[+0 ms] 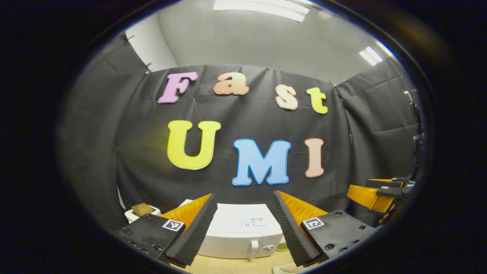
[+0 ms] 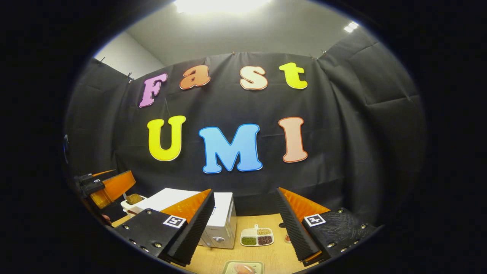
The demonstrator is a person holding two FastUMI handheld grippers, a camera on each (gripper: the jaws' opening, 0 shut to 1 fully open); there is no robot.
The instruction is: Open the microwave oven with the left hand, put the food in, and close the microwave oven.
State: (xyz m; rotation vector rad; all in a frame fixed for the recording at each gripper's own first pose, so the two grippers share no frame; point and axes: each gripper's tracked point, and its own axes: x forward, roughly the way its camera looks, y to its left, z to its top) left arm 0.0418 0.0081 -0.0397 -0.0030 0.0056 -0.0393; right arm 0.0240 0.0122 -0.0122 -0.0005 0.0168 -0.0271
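While both claws hang wide and empty above the counter [image 2: 228, 258], left claw [image 1: 243, 232] faces the shut microwave [image 1: 239, 236] at 12 o'clock, food plate [image 2: 243, 268] waiting at 6 o'clock under the right claw [image 2: 247, 228].

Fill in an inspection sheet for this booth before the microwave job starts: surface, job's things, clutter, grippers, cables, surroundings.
Surface: wooden table, bare between items.
Job's things: white microwave oven, door closed; tray of food at the near table edge.
Clutter: divided dish of beans right of the microwave; white cup with brown contents to its left.
Grippers: left gripper open, holding nothing, facing the microwave; right gripper open, holding nothing.
Cables: nothing seen.
Surroundings: black cloth wall, grey ceiling with lights.
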